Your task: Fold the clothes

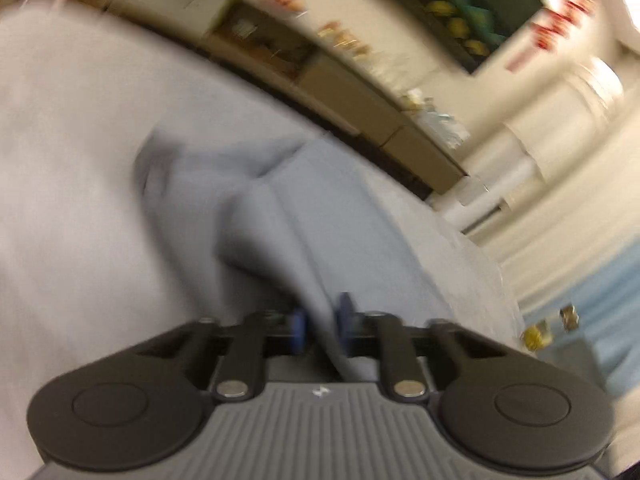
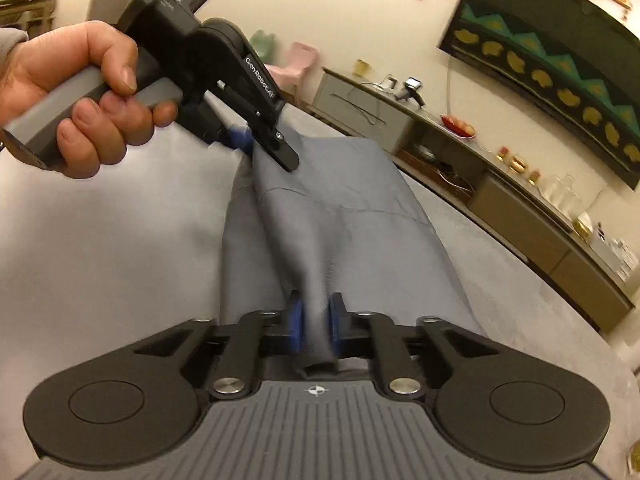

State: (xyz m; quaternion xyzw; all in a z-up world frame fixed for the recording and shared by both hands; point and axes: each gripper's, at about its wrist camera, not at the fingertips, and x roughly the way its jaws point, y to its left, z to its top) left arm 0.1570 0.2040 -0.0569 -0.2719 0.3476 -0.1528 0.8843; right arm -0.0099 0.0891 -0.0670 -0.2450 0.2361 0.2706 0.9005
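Hand (image 2: 68,92) holds the left tool (image 2: 256,148), clenched on the far edge of the grey garment (image 2: 340,216). Garment lies on the pale desk (image 2: 100,240). Right tool (image 2: 316,320) is clenched on its near fold.

Right gripper (image 2: 316,322): black linkage arms, blue pads, silver pivot screws, grey ribbed housing. Left hand (image 2: 76,92): grey cuff.

Motion blur smeared the garment (image 1: 256,216) ahead of the left hand-held gripper (image 1: 322,322); its far end lay beyond the frame's left edge.
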